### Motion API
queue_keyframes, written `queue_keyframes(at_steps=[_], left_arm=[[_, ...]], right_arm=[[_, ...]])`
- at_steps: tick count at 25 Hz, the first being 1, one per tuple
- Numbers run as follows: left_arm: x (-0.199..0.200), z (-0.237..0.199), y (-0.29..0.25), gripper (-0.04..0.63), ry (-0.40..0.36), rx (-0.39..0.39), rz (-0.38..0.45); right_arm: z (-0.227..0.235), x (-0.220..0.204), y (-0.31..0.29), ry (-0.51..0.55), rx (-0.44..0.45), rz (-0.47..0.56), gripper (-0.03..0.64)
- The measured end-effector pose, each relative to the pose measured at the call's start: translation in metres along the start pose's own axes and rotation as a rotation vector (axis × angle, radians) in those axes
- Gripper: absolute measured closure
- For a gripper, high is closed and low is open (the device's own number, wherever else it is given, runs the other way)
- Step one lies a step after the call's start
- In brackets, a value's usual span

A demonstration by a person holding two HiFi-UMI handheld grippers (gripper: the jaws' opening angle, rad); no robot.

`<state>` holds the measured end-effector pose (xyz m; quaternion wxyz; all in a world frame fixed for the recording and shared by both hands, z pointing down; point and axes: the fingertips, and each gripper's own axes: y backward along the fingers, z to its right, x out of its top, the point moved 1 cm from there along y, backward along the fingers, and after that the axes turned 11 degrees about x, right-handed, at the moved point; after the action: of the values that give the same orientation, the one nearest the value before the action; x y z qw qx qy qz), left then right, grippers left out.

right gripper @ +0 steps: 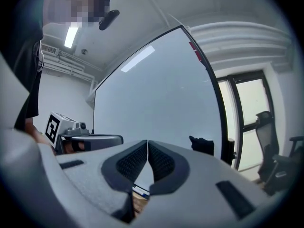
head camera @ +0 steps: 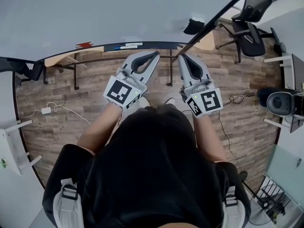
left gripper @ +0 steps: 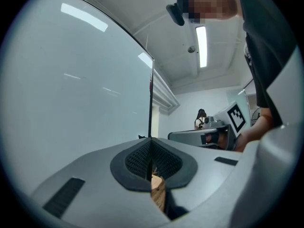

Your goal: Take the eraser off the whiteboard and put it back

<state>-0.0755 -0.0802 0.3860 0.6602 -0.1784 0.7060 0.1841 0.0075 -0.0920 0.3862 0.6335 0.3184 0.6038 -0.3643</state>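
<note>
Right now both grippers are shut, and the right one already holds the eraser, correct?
No. The right gripper is shut but empty; the right gripper view shows the eraser on the whiteboard. The left gripper is shut too.

The large pale whiteboard (head camera: 95,13) runs off the head view's top and left edges. The small black eraser (right gripper: 202,145) stuck on it is too small for detail. A white-and-blue item (head camera: 129,45) on its ledge cannot be identified. The person's dark-clothed torso (head camera: 156,175) hides the wooden floor (head camera: 61,94) beneath.
</note>
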Motion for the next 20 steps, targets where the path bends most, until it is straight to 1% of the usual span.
queue_keyframes(at_steps=[6, 15, 20], left_arm=[[0.000, 0.005, -0.020, 0.600, 0.004, -0.007, 0.003], [-0.001, 0.004, -0.067, 0.600, -0.006, 0.042, 0.004], [-0.002, 0.002, -0.092, 0.600, -0.022, 0.061, 0.005]], right_arm=[[0.026, 0.004, 0.004, 0.008, -0.031, 0.015, 0.615], [0.089, 0.002, 0.002, 0.017, -0.078, 0.028, 0.612], [0.120, -0.001, -0.002, 0.022, -0.105, 0.013, 0.590]])
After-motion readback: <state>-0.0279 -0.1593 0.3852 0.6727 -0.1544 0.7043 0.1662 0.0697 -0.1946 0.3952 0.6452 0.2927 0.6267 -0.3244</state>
